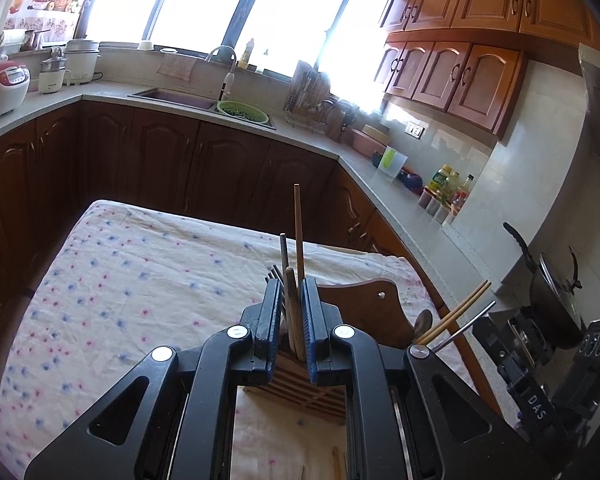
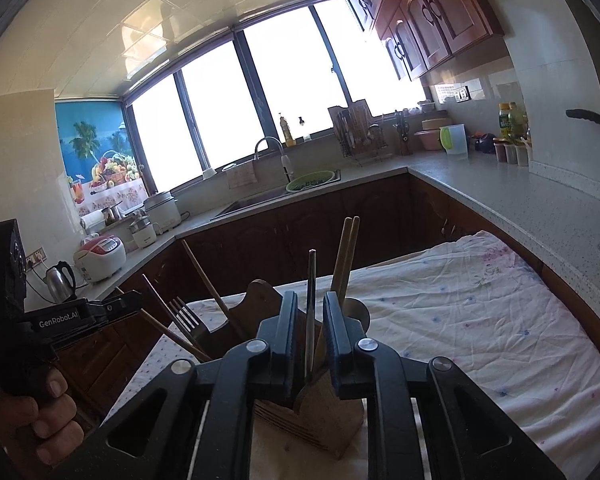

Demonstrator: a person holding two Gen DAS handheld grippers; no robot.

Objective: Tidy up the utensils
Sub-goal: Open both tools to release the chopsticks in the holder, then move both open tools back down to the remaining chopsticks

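A wooden slatted utensil holder [image 1: 312, 388] stands on the flowered cloth, and it also shows in the right wrist view [image 2: 320, 412]. My left gripper [image 1: 291, 292] sits right above the holder's left compartment, its jaws narrow around wooden chopsticks [image 1: 299, 232] and a dark stick that stand in the holder beside a fork [image 1: 273, 271]. My right gripper [image 2: 309, 304] is above the right compartment, nearly shut around a thin metal chopstick [image 2: 311, 292]. Wooden chopsticks [image 2: 346, 256] and a spoon [image 2: 358, 310] stand behind it. The fork [image 2: 184, 316] leans at the left.
The table with the flowered cloth [image 1: 132, 280] stands in a U-shaped kitchen. Counter with sink [image 1: 172, 96], green colander [image 1: 242, 111], dish rack, rice cookers [image 1: 0, 88], bottles [image 1: 444, 184]. A pot [image 1: 556, 296] sits on the stove at the right. More chopsticks lie on the cloth below the left gripper.
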